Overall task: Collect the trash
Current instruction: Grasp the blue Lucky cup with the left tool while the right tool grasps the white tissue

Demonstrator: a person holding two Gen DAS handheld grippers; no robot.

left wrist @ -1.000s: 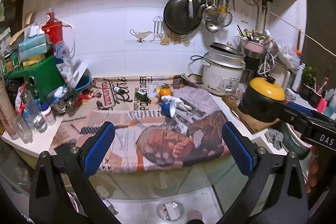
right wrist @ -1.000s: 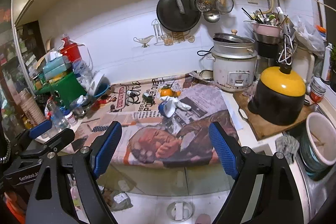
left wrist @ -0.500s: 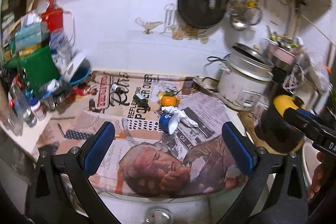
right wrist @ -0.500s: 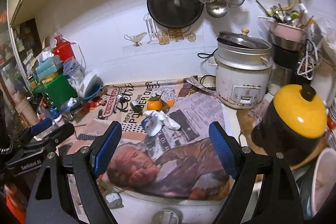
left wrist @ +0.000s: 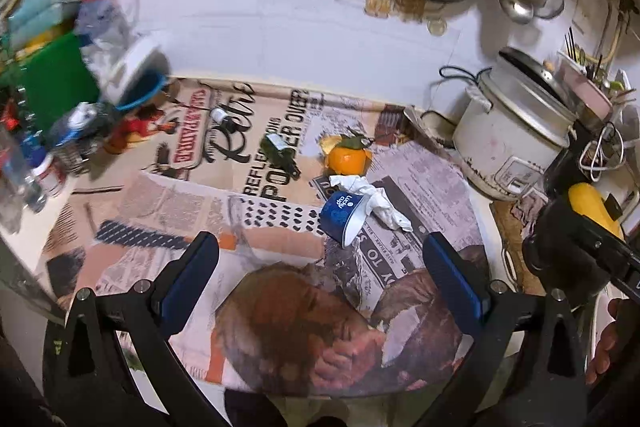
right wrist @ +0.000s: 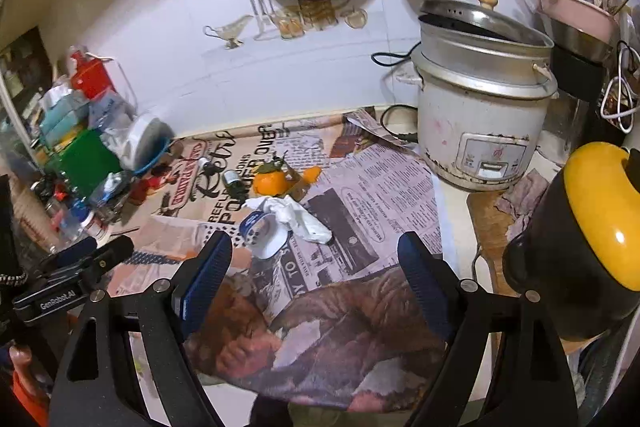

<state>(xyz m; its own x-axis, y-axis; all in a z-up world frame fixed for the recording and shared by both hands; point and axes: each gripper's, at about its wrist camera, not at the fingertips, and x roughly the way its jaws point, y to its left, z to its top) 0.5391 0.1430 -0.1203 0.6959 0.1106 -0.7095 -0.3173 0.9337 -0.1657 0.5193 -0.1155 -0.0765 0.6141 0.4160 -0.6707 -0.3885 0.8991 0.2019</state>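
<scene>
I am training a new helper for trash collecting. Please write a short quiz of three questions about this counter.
1. True or false: the blue cup stands upright.
2. What white thing touches the cup? A) tissue B) plate C) spoon
3. Fill in: both the left claw and the right claw are ____ and hold nothing.

Key: 1 false, it lies on its side on the newspaper. 2 A, the crumpled tissue, in front of the orange. 3 open.
</scene>
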